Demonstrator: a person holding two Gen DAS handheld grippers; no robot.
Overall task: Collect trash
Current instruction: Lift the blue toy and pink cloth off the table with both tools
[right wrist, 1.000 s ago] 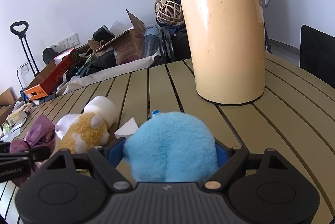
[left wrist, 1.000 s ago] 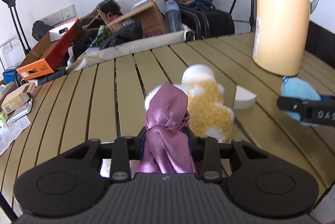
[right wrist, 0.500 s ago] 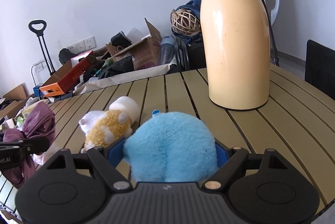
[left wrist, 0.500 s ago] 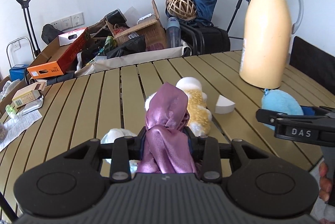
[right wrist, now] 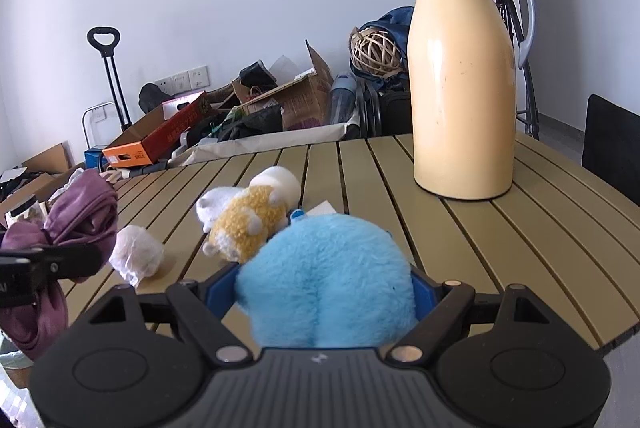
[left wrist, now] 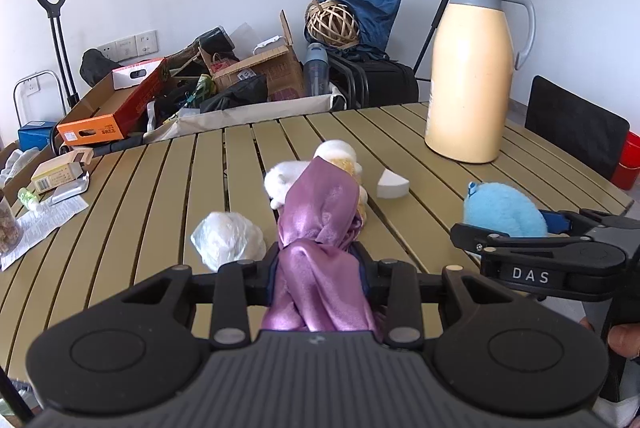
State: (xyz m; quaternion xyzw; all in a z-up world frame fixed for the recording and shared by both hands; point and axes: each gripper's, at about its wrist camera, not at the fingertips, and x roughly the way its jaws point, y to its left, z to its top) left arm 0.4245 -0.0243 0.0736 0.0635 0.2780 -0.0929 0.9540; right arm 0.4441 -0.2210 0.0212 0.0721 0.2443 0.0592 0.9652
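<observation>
Collected so far: purple cloth (left wrist: 320, 228) clamped in left hand-held gripper (left wrist: 318, 268), blue plush (right wrist: 326, 280) clamped in right hand-held gripper (right wrist: 326, 304); left on counter (left wrist: 400, 132): plastic wad (left wrist: 228, 240) at 10 o'clock, yellow plush (right wrist: 248, 218) and white wedge (left wrist: 392, 184) at 12.

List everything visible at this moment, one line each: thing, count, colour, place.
slatted table: 1, olive, under everything
thermos jug: 1, cream with grey top, far right of table
plush toy: 1, yellow and white, table centre
crumpled plastic bag: 1, white, near left
foam wedge: 1, white, beside plush toy
boxes and bags: many, mixed, behind table
satin cloth: 1, purple, in left gripper
fluffy ball: 1, blue, in right gripper
</observation>
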